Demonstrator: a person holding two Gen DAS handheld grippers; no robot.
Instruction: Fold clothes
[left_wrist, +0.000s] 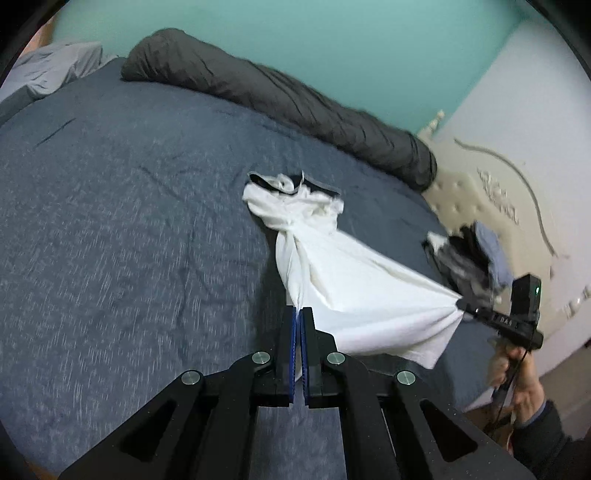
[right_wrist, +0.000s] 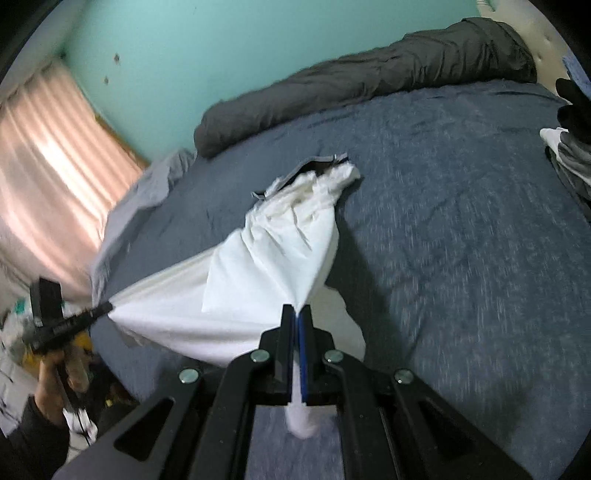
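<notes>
Left wrist view: the left claw (left_wrist: 298, 312) is clamped tight on one hem corner of the white garment (left_wrist: 332, 258), which runs away from it along the bed (left_wrist: 129, 221) toward its bunched collar end. The right claw (left_wrist: 460, 303) pinches the other corner, off to the right. A clothes pile (left_wrist: 469, 258) lies just beyond.

Right wrist view: the right claw (right_wrist: 297, 312) grips cloth, hem stretched taut leftward to the left claw (right_wrist: 110, 305). The dark duvet (right_wrist: 369, 81) lies well beyond.

Bare bedspread (left_wrist: 110, 229) leftward; clothes pile (left_wrist: 469, 258) and rolled duvet (left_wrist: 295, 92) beyond.
</notes>
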